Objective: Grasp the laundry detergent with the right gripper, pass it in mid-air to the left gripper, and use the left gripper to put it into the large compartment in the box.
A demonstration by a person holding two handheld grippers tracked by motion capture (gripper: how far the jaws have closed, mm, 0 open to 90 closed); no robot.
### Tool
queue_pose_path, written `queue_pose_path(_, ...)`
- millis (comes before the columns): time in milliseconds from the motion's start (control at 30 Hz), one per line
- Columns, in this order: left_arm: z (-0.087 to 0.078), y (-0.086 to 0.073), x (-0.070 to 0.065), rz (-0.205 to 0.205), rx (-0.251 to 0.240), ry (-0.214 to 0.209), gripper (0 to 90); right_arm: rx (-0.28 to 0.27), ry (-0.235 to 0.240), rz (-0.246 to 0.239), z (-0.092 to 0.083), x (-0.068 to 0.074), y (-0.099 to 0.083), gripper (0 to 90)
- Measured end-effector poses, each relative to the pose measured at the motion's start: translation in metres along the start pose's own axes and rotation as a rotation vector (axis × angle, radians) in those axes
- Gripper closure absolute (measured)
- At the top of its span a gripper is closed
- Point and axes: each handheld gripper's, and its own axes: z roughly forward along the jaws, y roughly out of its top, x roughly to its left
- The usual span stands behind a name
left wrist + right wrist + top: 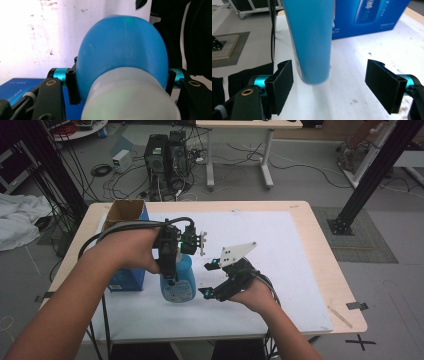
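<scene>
My left gripper (172, 270) clamps the blue bottle (178, 282) near its cap; my right gripper (206, 279), at its three o'clock, stands open. Lifted one-sided, the bottle could swing and slip.

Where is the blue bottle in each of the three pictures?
High view: the blue bottle hangs centre-left, held at its top by the left gripper.
Left gripper view: it bulges up the middle, its white cap nearest, jaws pressed on both sides.
Right gripper view: its body hangs top centre, above the gap between the right gripper's open jaws.
Shared landmark: the blue box.
</scene>
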Motion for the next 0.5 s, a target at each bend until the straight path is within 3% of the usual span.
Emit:
queue_pose_path(200,-0.006,-0.004,0.004,-0.029,-0.005,-0.006,38.1,0.013,-0.013,0.003,-0.007,-0.003,0.000,21.3)
queue_pose_path(300,-0.012,-0.011,0.009,-0.068,-0.012,-0.013,38.1,0.024,-0.032,0.012,-0.014,-0.006,-0.001,20.0)
queue_pose_path(333,-0.014,-0.013,0.010,-0.078,-0.019,-0.013,38.1,0.023,-0.047,0.023,-0.016,-0.007,-0.002,13.9)
queue_pose_path(500,-0.026,-0.022,0.017,-0.129,-0.025,0.000,38.1,0.043,-0.065,0.026,-0.020,-0.009,-0.002,13.8)
